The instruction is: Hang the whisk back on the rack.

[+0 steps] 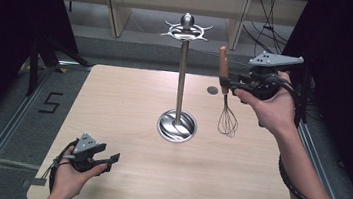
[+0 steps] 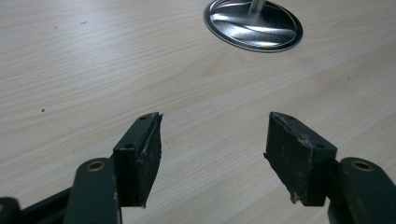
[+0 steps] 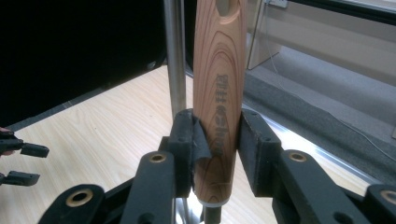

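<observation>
My right gripper (image 1: 227, 81) is shut on the wooden handle (image 3: 219, 93) of a whisk (image 1: 227, 119). It holds the whisk upright in the air, wire head down, above the right side of the table and to the right of the stand. The metal stand (image 1: 181, 80) has a round base (image 2: 253, 24), a tall pole (image 3: 175, 60) and a ring of hooks (image 1: 187, 30) at the top. My left gripper (image 1: 109, 161) rests low near the table's front left, open, with bare wood between its pads (image 2: 144, 154).
The wooden table (image 1: 129, 99) has a small dark round hole (image 1: 212, 90) behind the whisk. Metal rails run along both sides, dark curtains stand left and right. The left gripper (image 3: 23, 163) appears at the far left of the right gripper view.
</observation>
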`<move>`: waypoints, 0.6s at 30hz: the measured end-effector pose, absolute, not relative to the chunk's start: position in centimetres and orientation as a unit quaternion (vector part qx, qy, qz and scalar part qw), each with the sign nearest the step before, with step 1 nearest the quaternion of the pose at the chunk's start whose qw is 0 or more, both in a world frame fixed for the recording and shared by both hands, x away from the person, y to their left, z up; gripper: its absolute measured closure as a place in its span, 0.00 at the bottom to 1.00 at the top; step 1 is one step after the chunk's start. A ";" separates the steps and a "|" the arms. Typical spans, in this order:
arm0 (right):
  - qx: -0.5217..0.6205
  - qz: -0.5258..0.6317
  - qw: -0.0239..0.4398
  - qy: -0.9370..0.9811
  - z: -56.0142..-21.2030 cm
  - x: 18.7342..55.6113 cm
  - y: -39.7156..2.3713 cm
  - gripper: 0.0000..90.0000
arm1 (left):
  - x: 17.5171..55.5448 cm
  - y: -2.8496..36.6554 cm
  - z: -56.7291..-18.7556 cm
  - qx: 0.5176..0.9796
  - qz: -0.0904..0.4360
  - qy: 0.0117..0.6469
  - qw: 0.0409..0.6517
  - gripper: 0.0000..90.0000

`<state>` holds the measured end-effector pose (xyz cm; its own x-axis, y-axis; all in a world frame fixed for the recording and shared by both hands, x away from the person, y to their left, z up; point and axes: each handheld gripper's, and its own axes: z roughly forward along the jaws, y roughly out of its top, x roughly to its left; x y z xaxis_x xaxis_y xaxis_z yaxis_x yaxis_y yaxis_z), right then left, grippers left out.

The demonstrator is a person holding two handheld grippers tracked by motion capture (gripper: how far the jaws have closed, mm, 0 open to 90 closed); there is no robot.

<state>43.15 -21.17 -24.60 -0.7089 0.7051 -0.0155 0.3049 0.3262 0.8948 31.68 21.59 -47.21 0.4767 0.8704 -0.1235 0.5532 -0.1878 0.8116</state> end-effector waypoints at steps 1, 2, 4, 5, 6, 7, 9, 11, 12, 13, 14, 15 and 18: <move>0.317 0.486 0.206 0.788 -24.6 43.2 -21.1 0.77 | 31.7 21.6 -47.1 0.752 0.191 0.472 0.419 0.39; 0.317 0.486 0.206 0.788 -24.6 43.2 -21.1 0.77 | 31.7 21.6 -47.1 0.752 0.191 0.472 0.419 0.39; 0.316 0.485 0.204 0.789 -24.4 43.2 -20.9 0.77 | 31.7 21.7 -47.2 0.752 0.190 0.468 0.423 0.39; 0.318 0.484 0.209 0.788 -24.3 43.2 -20.8 0.77 | 31.7 21.7 -47.2 0.751 0.187 0.471 0.423 0.39; 0.323 0.490 0.207 0.782 -24.3 43.3 -20.6 0.77 | 31.7 21.6 -47.2 0.749 0.184 0.474 0.425 0.39; 0.314 0.487 0.213 0.787 -24.1 43.4 -20.7 0.77 | 31.7 21.6 -47.2 0.749 0.185 0.474 0.424 0.39; 0.317 0.487 0.209 0.787 -24.1 43.4 -20.6 0.77 | 31.7 21.6 -47.2 0.749 0.185 0.474 0.424 0.39; 0.317 0.490 0.206 0.785 -23.9 43.4 -20.3 0.77 | 31.7 21.6 -47.2 0.749 0.185 0.474 0.424 0.39; 0.313 0.489 0.206 0.787 -23.7 43.5 -20.2 0.77 | 31.7 21.6 -47.2 0.747 0.186 0.476 0.425 0.39; 0.313 0.489 0.206 0.787 -23.7 43.5 -20.2 0.77 | 31.7 21.6 -47.2 0.751 0.189 0.469 0.425 0.39; 0.312 0.489 0.207 0.788 -23.7 43.5 -20.1 0.77 | 31.7 21.6 -47.1 0.751 0.191 0.471 0.421 0.39; 0.315 0.490 0.205 0.787 -23.6 43.5 -20.0 0.77 | 31.7 21.6 -47.1 0.751 0.190 0.473 0.420 0.39; 0.309 0.491 0.208 0.787 -23.3 43.6 -19.8 0.77 | 31.6 21.6 -47.1 0.747 0.188 0.477 0.422 0.39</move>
<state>43.64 -19.81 -23.34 -0.7225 0.6909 -0.0247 0.2816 0.3267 0.9022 31.64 21.60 -47.14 0.4739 0.8722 -0.1210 0.5540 -0.1885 0.8109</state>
